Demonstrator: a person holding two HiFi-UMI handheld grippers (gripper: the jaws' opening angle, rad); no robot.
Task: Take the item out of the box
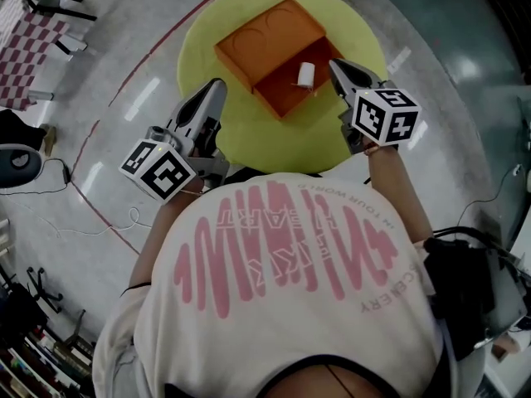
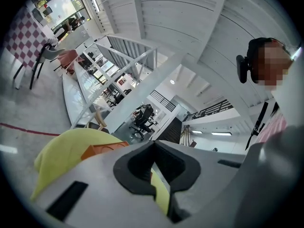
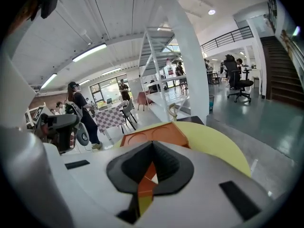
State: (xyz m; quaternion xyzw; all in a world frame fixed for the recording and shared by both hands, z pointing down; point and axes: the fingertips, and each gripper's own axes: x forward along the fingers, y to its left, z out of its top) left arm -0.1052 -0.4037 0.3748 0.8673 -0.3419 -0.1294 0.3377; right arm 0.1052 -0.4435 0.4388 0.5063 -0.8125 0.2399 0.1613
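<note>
both my grippers are over the near side of the round yellow tabletop (image 1: 249, 135). the left gripper (image 1: 214, 89) has its jaws pressed together with nothing in them. same for the right gripper (image 1: 335, 66), jaws together and empty. its tip is just beside the right corner of the orange box (image 1: 286, 89), and i can't tell from above if it touches the wall.

the box is open, with its lid (image 1: 267, 38) lying flat against the far side. the item (image 1: 306, 74) is a small white thing sitting in the open half near the right wall, too small to make out. in both gripper views my own jaws block most of the box and the item doesn't show. my shirt (image 1: 290, 272) cuts off the tabletop's near edge.
</note>
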